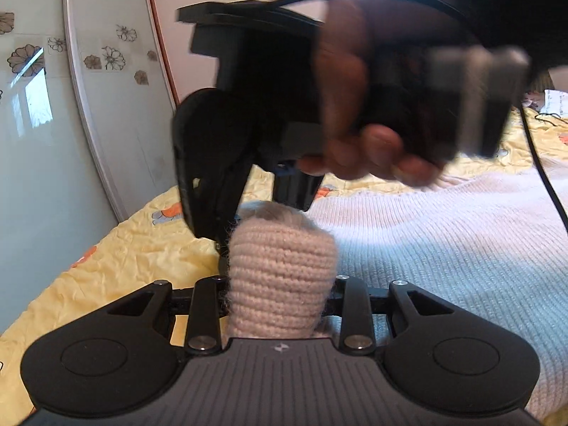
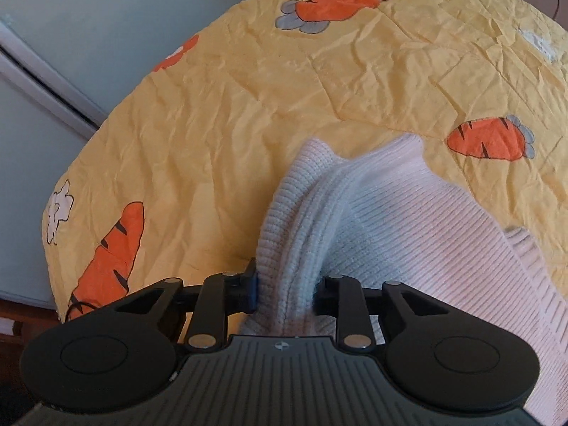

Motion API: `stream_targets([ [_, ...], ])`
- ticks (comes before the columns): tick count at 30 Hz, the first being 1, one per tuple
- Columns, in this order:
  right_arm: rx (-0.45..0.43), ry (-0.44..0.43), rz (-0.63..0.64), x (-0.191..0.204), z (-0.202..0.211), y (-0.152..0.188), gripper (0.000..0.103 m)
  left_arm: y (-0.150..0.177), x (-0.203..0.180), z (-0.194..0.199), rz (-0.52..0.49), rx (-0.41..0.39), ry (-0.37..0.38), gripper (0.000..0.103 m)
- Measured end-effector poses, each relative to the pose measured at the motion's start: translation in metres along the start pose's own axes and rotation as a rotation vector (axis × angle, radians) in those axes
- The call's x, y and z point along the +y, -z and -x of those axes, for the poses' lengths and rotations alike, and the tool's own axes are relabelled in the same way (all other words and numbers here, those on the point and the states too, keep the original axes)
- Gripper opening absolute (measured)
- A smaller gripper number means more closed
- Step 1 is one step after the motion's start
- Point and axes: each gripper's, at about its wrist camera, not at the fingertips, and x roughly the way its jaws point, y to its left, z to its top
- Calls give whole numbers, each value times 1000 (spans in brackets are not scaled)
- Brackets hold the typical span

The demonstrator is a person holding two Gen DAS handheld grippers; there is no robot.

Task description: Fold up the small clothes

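A pale pink knitted sweater lies on a yellow bedspread with carrot prints. My left gripper is shut on a bunched fold of the sweater, which bulges up between its jaws. My right gripper is shut on a ribbed edge of the same sweater, lifted over the bedspread. In the left wrist view the right gripper and the hand holding it hang just behind the bunched fold, fingers pointing down.
A pale wardrobe door with flower decals stands at the bed's left edge. A black cable hangs at the right. The bed's edge and a light cabinet front show in the right wrist view.
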Motion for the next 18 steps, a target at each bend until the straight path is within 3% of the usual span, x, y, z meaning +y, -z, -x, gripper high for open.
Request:
stream_targets([
  [3, -73, -3, 22, -5, 11, 13, 24, 3, 0, 12, -14, -54, 4, 32],
  [10, -271, -141, -119, -52, 73, 69, 24, -2, -35, 52, -132, -175, 94, 32],
  [14, -390, -192, -209, -85, 121, 126, 24, -8, -73, 72, -202, -238, 219, 33],
  [18, -449, -193, -354, -134, 148, 191, 24, 0, -116, 74, -279, -204, 336, 33],
])
